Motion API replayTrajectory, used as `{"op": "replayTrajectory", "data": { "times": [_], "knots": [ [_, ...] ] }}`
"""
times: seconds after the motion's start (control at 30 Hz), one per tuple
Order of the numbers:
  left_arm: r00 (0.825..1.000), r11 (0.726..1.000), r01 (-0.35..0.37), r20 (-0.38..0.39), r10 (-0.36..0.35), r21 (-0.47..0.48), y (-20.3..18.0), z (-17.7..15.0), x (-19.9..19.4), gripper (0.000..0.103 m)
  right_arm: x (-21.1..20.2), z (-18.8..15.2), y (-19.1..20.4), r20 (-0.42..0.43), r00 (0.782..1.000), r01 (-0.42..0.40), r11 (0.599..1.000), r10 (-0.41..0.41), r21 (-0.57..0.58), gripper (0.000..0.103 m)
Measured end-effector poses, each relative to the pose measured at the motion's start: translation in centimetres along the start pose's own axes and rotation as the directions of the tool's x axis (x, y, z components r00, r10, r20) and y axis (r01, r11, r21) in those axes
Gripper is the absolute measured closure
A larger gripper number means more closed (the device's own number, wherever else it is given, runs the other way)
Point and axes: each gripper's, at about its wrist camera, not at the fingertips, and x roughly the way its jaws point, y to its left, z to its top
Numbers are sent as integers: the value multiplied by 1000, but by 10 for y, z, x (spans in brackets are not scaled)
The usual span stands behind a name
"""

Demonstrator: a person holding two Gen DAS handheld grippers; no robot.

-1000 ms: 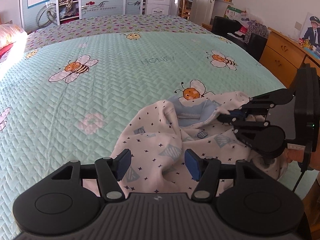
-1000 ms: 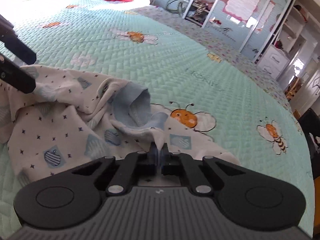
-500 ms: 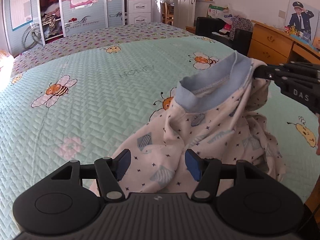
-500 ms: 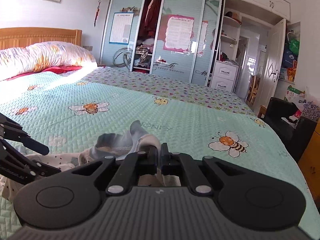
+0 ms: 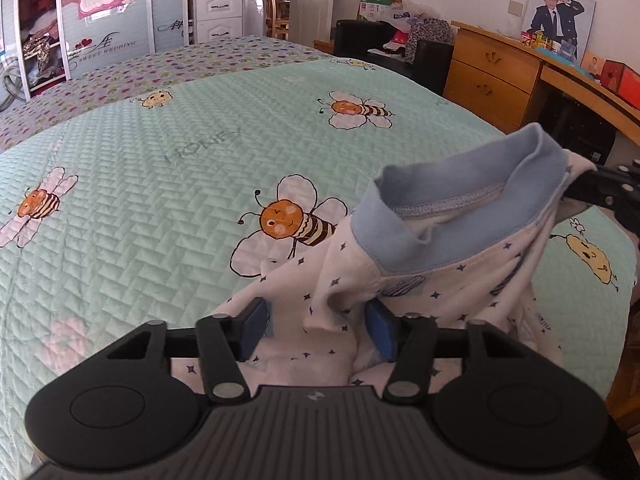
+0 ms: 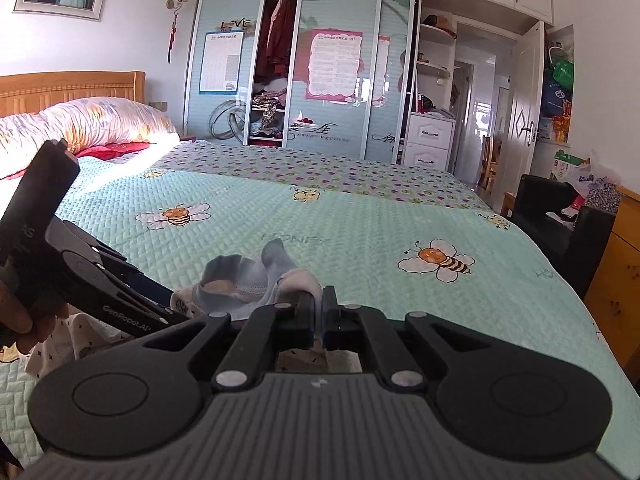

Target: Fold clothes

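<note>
A: Left side first. Left tool (image 5: 316, 330) wide — blue pads (image 5: 256, 322) spread, holding nothing. White star-print garment (image 5: 424, 280) bunched between and under the pads, a fold rising in the gap, not pinched.

B: Why wide there?

A: Likely poised for a second grip point — cloth already lying in the gap. A judgement only.

B: Garment's place overall?

A: Near edge of the bed (image 5: 160, 184), on the green bee-print quilt. Lower part slumped on the quilt, upper part lifted off it. Blue ribbed band (image 5: 460, 216) up in the air, open like a mouth, pulled toward the right.

B: And the right side?

A: Right tool (image 6: 318, 312) narrow — jaws closed on a pinch of the garment beside the blue band, cloth poking out between the pads. Seen from the left wrist view only as black linkage at the frame's right edge, at the band's end.

B: Reason for the lift?

A: Probably to let the cloth hang and open out, so edges can be found before laying flat. Not folded at present — crumpled, no squared edges showing.

B: Left tool from the right wrist view?

A: Low left, just beside the band, a hand (image 6: 24, 312) behind it.
</note>
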Motion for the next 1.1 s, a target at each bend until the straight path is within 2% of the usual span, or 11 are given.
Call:
{"op": "replayTrajectory", "data": {
  "times": [0.03,0.2,0.27,0.33,0.47,0.63,0.7,0.8,0.97,1.03,1.1],
  "knots": [
    [1000,1000,6,-2,-6,-23,2,-3,-1,98,-1,-1,0,-2,1000,2,1000,-2,5,100],
    [982,990,-119,138,128,-73,8,-14,-53,97,-3,-3,2,-9,1000,2,999,-2,34,100],
    [958,979,-183,208,197,-86,13,-14,-84,97,-5,3,6,13,1000,-8,999,7,36,100],
    [919,967,-239,301,255,-88,11,-1,-121,97,-7,16,12,53,998,-35,999,34,25,100],
    [803,933,-344,480,353,-110,5,27,-196,97,-13,59,30,162,979,-120,993,120,-9,100],
    [598,873,-458,669,441,-165,-1,61,-289,97,-41,139,37,351,901,-267,964,254,-12,100],
    [528,856,-488,723,446,-171,-8,74,-315,98,-47,166,32,392,865,-344,939,311,12,100],
    [479,847,-503,760,440,-173,-11,94,-336,98,-49,194,26,431,824,-430,901,367,54,100],
    [553,874,-467,727,408,-136,-9,105,-330,98,-52,210,22,486,797,-446,892,358,76,100],
    [626,901,-420,683,377,-112,-5,100,-307,98,-50,204,22,476,813,-418,905,335,77,100],
    [727,928,-365,602,330,-68,1,90,-274,98,-40,190,21,423,856,-362,929,297,81,100]
  ]
}}
